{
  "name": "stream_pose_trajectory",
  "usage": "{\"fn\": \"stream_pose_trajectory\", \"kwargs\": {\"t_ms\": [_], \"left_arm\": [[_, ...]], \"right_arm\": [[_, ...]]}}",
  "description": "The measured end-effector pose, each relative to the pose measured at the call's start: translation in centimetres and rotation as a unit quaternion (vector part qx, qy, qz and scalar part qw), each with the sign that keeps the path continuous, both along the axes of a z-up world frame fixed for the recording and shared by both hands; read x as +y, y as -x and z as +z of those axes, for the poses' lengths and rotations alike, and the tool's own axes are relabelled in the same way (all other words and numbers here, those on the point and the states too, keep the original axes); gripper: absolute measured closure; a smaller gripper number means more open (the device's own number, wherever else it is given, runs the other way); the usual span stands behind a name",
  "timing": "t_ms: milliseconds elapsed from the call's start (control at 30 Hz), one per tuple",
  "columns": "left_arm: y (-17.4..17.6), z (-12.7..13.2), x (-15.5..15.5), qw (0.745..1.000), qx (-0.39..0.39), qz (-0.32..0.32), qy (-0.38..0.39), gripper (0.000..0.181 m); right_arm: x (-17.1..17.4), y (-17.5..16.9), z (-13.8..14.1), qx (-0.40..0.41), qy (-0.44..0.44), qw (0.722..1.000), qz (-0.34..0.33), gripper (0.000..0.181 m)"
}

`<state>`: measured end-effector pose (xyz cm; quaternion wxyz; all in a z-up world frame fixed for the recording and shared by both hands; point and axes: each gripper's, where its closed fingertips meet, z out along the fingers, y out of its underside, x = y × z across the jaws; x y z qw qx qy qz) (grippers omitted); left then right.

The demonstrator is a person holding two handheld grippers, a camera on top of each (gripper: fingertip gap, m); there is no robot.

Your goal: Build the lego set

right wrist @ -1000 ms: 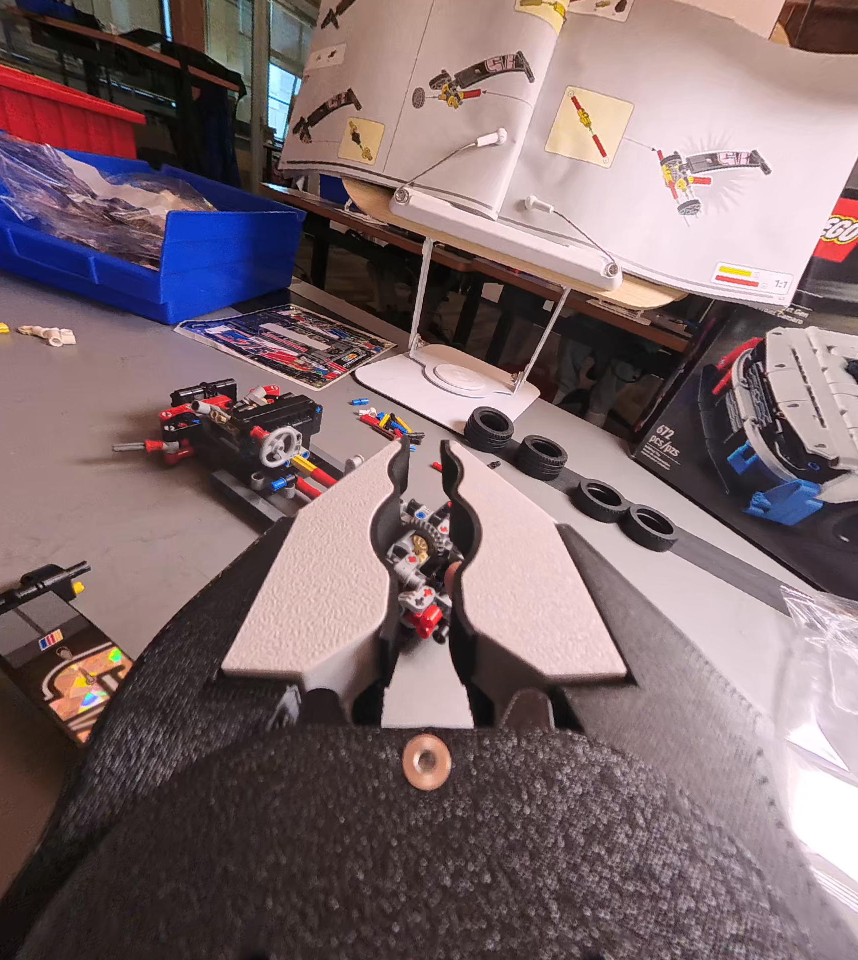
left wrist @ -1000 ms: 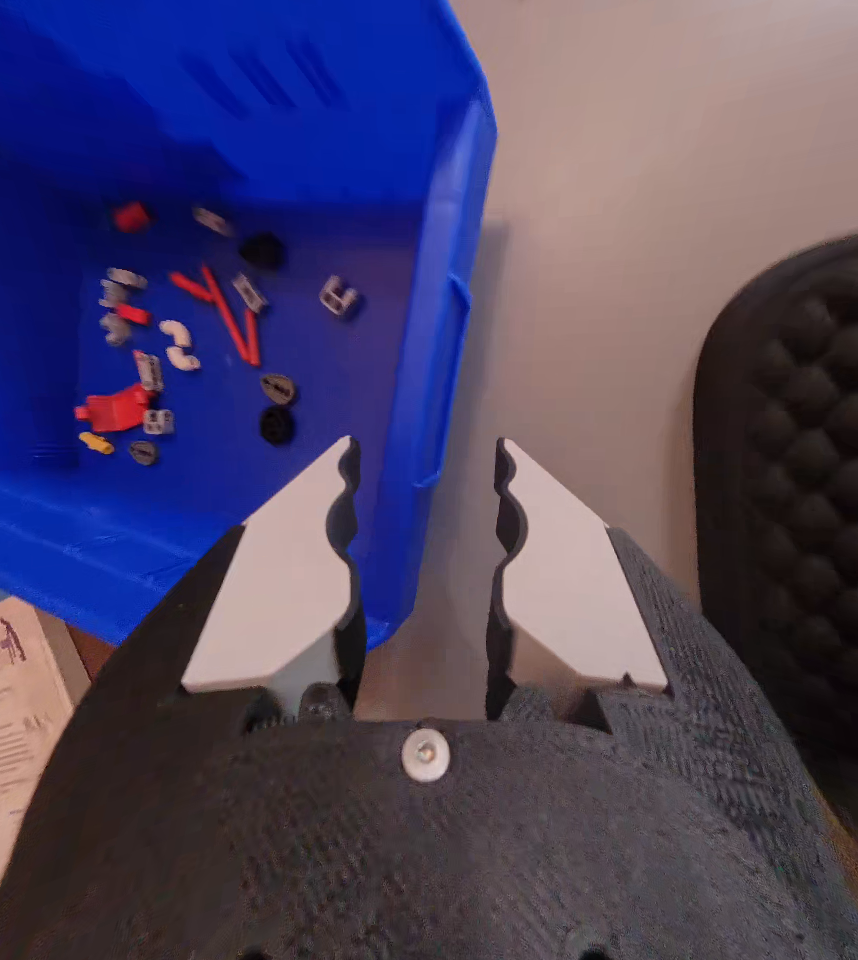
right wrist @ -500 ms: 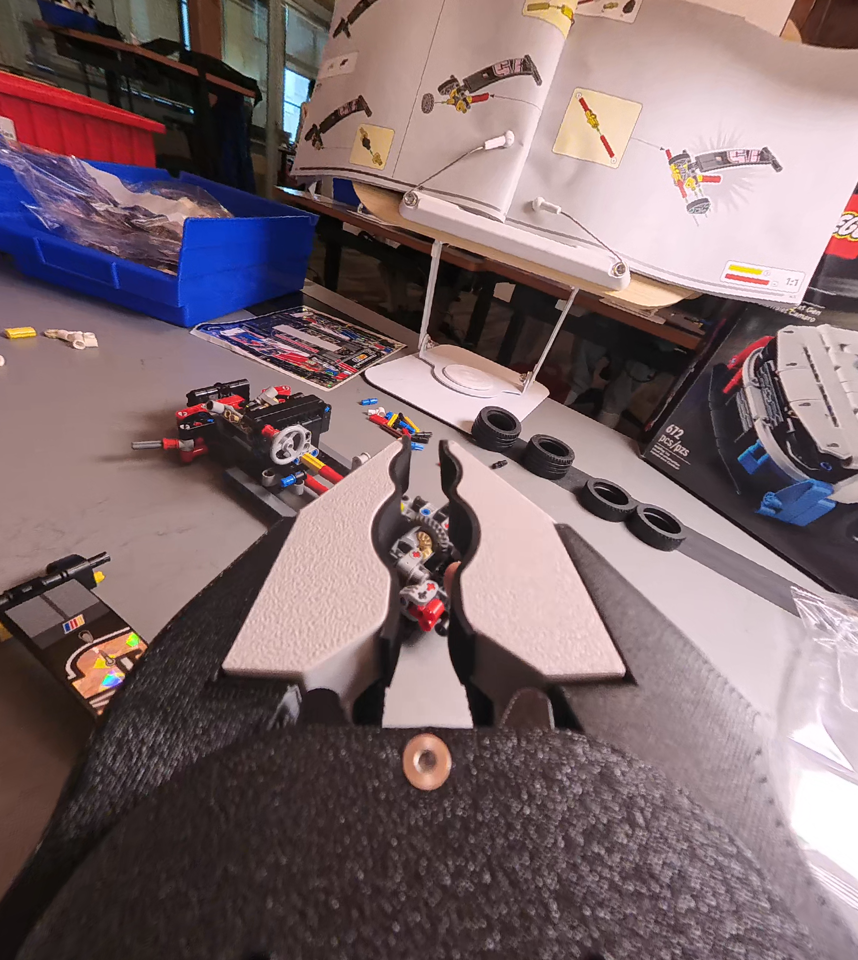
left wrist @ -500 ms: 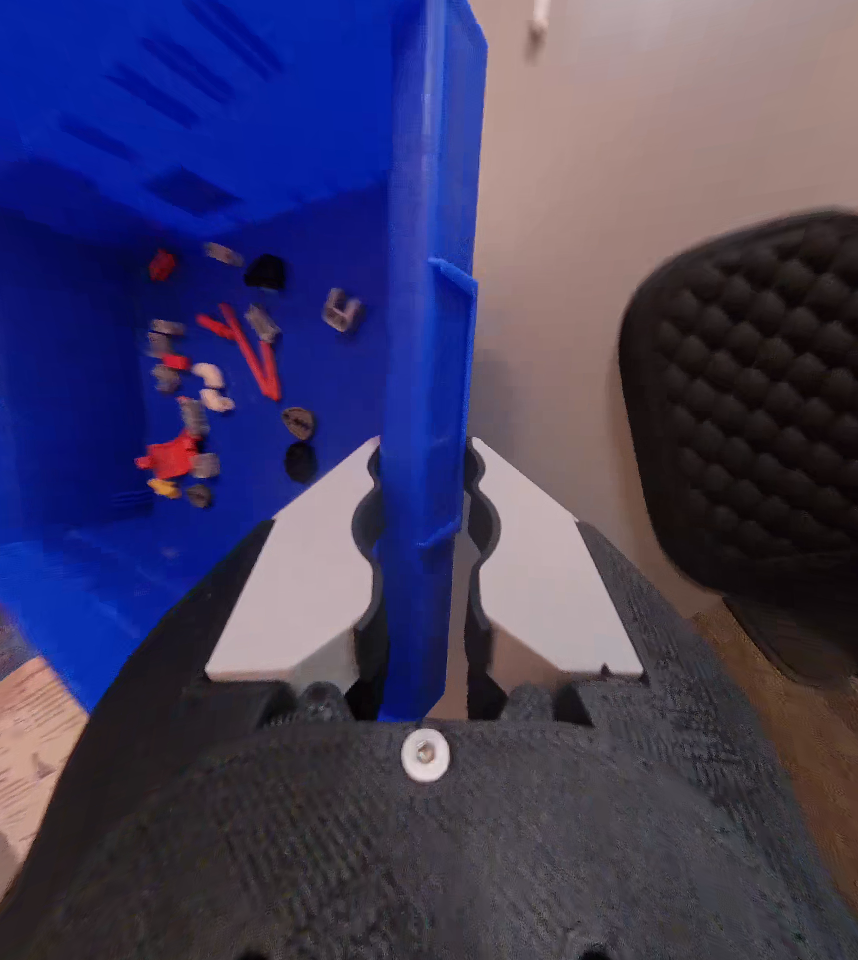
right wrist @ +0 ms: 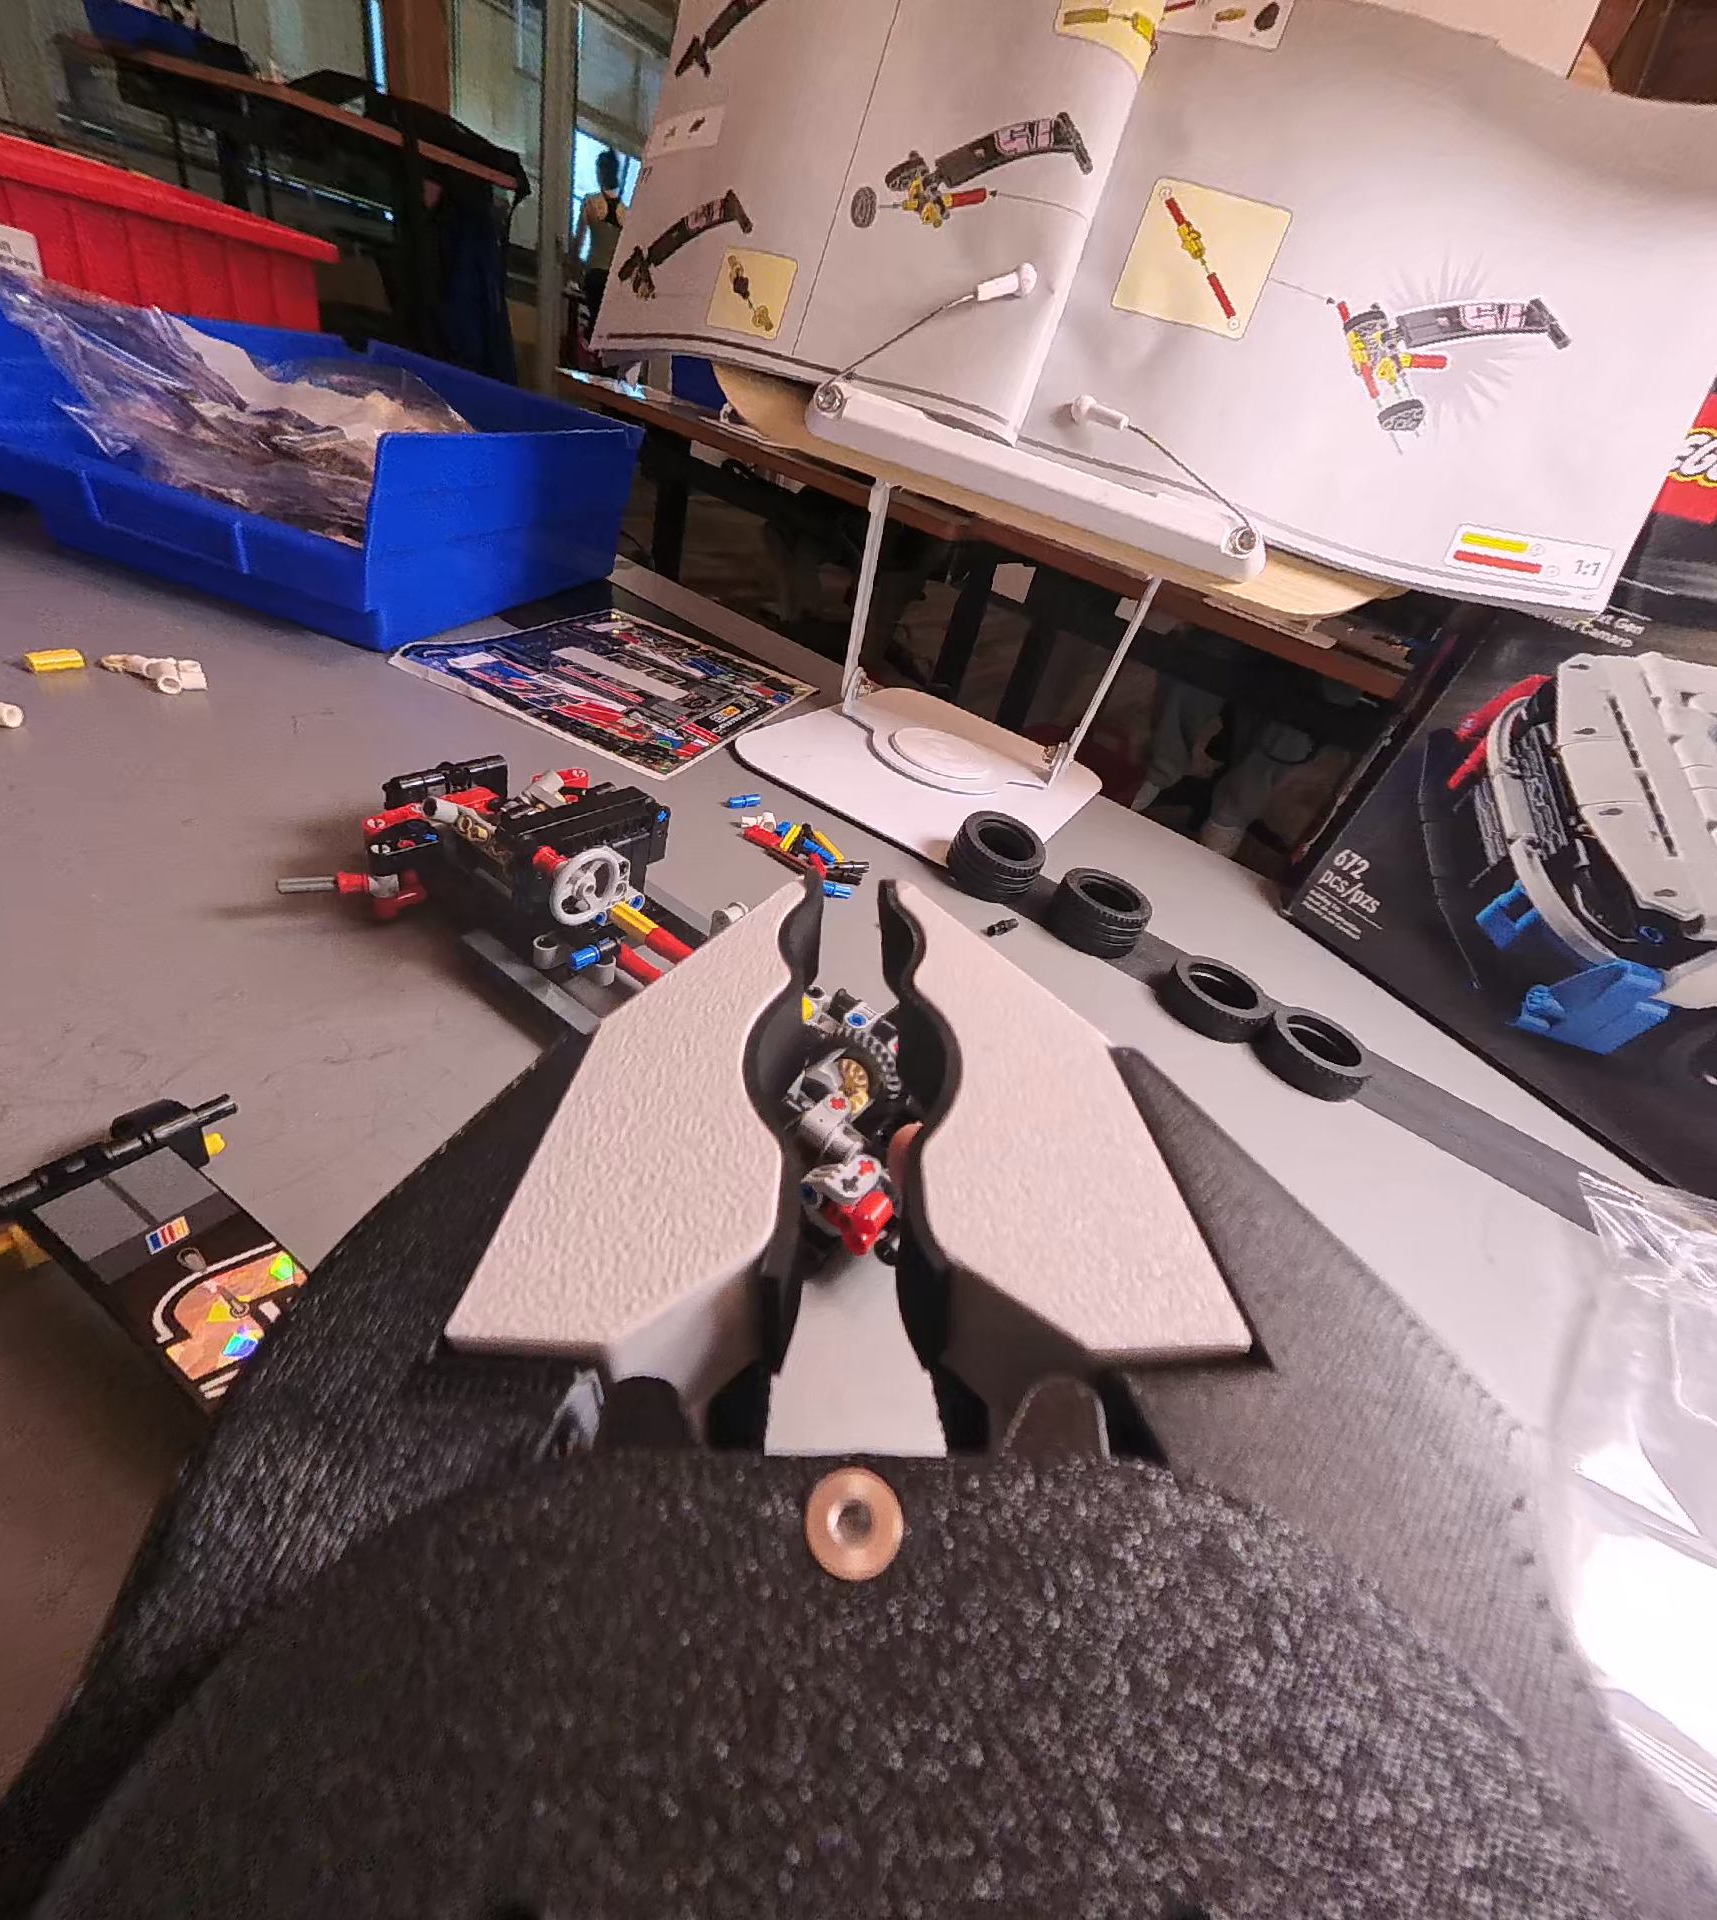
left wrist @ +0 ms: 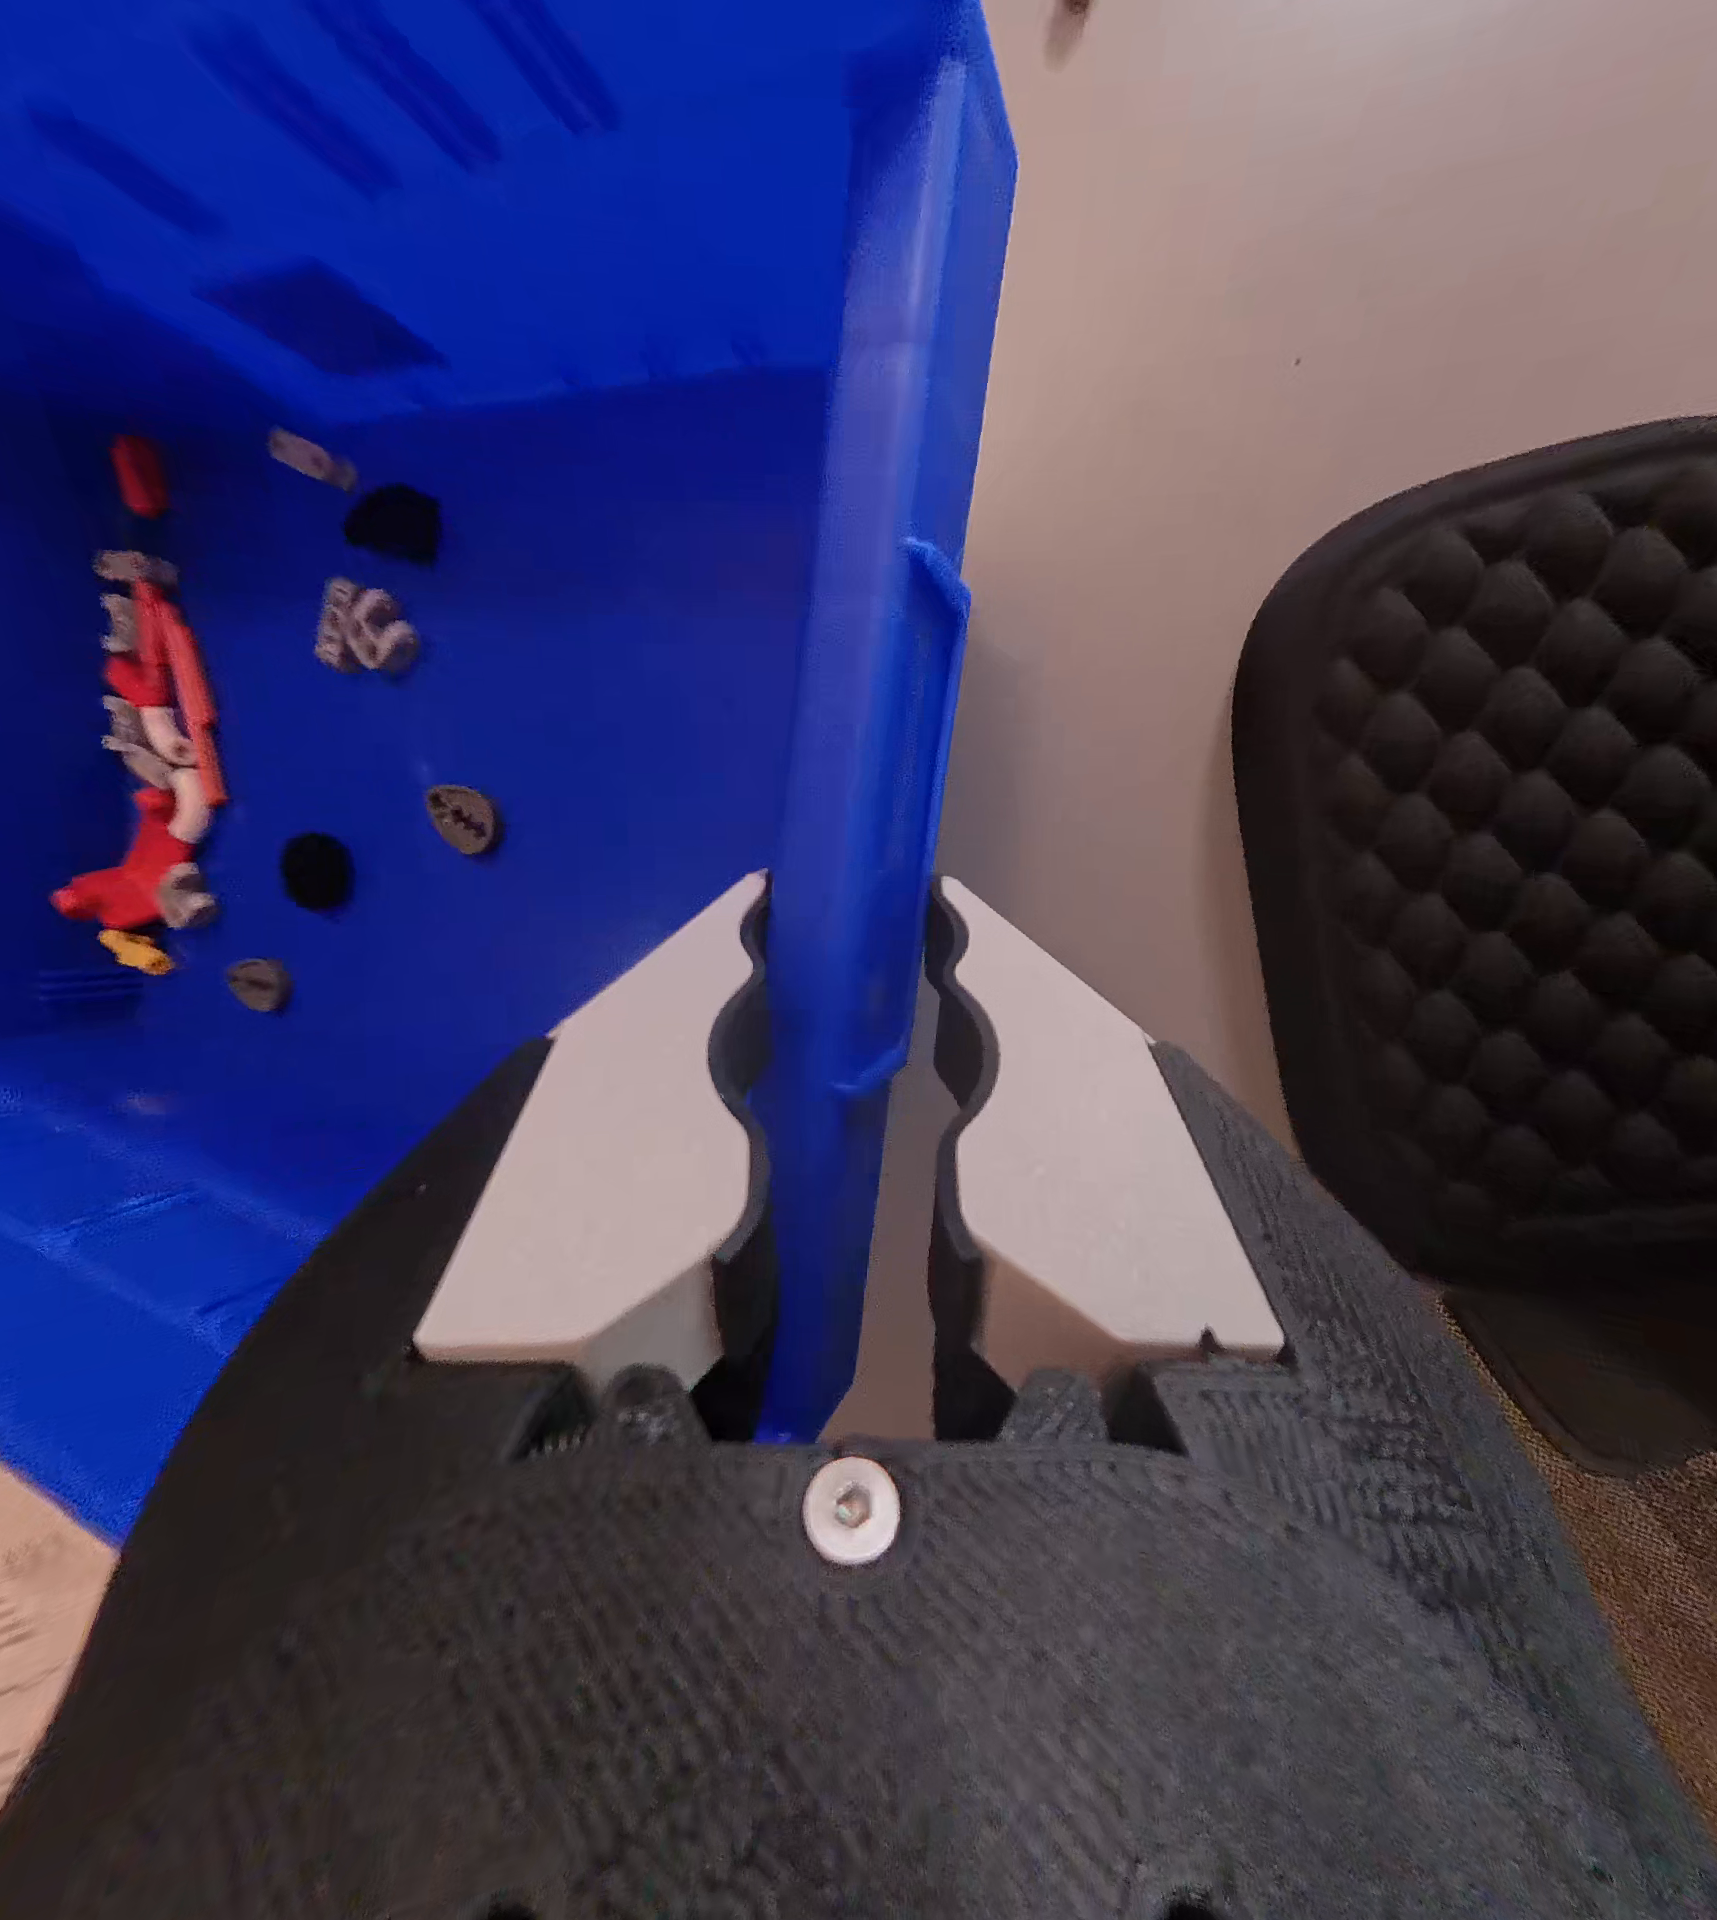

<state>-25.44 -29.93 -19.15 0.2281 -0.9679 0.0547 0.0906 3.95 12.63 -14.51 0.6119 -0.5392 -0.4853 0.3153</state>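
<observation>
Both tongs are clenched on something: the left gripper [left wrist: 846, 904] has its fingers either side of the side wall of a blue bin [left wrist: 875, 644], gripping it, while the right gripper [right wrist: 849, 899] clamps a small gear assembly [right wrist: 843, 1122] of grey, black and red pieces between its pads. Loose parts [left wrist: 158, 769], red, grey and black, lie in the bin, gathered toward its left side. A black cushion [left wrist: 1560, 831] sits just right of the bin. On the grey table [right wrist: 106, 935] ahead of the right gripper lie a partly built chassis [right wrist: 532, 842], four tyres [right wrist: 1155, 966], a sticker sheet [right wrist: 605, 691], and an open manual [right wrist: 1197, 260] on a white stand, with the set's box [right wrist: 1612, 862] at right.
</observation>
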Motion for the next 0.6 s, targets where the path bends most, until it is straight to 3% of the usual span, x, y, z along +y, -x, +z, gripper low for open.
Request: {"fn": "stream_pose_trajectory", "kwargs": {"t_ms": [200,333,400,467,600], "left_arm": [[-0.1,-4.3,0.5,0.999,0.015,0.036,-0.013,0.155],[0.1,-4.1,1.2,0.997,0.038,0.049,-0.043,0.153],[-0.5,-2.6,1.7,0.996,0.010,0.050,-0.076,0.155],[-0.8,0.7,2.3,0.988,-0.026,0.056,-0.141,0.155],[3.6,6.8,1.3,0.973,0.014,0.096,-0.209,0.155]], "right_arm": [[-0.1,0.2,-0.3,-0.005,0.000,1.000,-0.001,0.173],[-0.1,0.2,-0.4,-0.007,0.002,1.000,-0.002,0.173],[-0.1,0.3,-0.5,-0.009,0.001,1.000,-0.003,0.174],[0.0,0.3,-0.6,-0.010,0.002,1.000,-0.004,0.174],[-0.1,0.4,-0.8,-0.013,0.004,1.000,-0.002,0.174]]}}
